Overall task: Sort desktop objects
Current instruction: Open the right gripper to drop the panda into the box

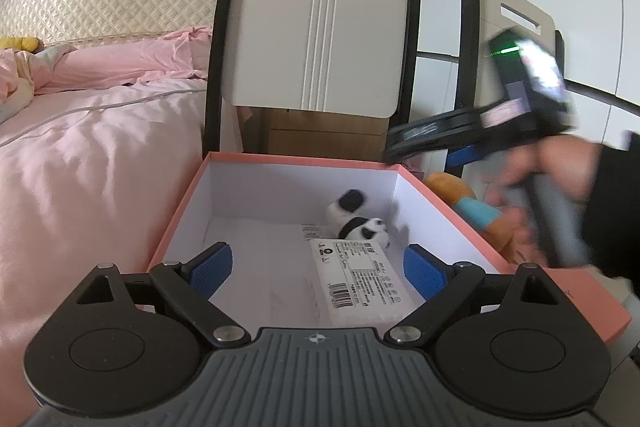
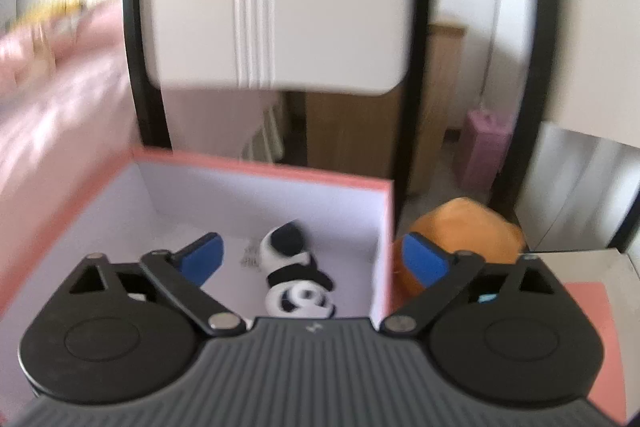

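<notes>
Far left of the left gripper, a bed with pink bedding is seen. Straight ahead of it a pink box with a white interior is seen, open at the top. The left gripper's blue pads are spread partway inside the near end of the box, nothing pinched between them. A white labelled packet lies flat on the box floor between and just beyond the pads, closer to the right one. The panda plush is seen further in, at the far right corner, touching the packet's far end. Beyond the box, a white chair back with black frame is seen upright.

Right of the box, an orange plush lies outside the wall (partly hidden by the hand). Above it the right gripper is held in a person's hand, motion-blurred.

From the right wrist view: fingers are spread wide, nothing gripped. The panda lies below and between them on the box floor, untouched. The right pad sits past the box's right wall, in front of the orange plush. A pink-purple container is seen on the floor further back right (blurred).
</notes>
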`<state>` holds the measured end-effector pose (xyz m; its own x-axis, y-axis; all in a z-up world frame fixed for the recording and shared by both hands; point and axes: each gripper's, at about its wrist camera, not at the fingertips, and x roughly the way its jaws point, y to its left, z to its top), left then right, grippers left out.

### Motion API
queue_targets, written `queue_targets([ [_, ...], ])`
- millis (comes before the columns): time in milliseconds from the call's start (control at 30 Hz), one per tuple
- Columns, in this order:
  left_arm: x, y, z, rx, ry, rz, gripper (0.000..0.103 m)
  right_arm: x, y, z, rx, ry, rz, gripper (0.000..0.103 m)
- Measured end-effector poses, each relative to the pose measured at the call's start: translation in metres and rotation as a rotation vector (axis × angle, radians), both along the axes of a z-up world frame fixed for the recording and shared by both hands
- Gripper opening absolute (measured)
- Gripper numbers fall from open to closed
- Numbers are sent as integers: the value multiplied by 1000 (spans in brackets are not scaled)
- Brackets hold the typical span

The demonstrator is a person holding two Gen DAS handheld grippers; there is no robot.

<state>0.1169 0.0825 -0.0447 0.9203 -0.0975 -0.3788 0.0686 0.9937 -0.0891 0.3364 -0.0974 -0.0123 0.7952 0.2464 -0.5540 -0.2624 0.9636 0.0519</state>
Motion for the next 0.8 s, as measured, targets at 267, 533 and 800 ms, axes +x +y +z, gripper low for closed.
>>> queue_targets([
  [267, -2, -5, -1, 7, -14, -9, 94, -100, -42, 16, 39, -158, -42, 103],
  [533, -2, -6, -3, 14, -18, -12, 94, -176, -54, 21, 103, -236, -57, 103],
  [800, -7, -7, -2, 15, -48, -16, 94, -203, -66, 16, 150, -261, -95, 103],
])
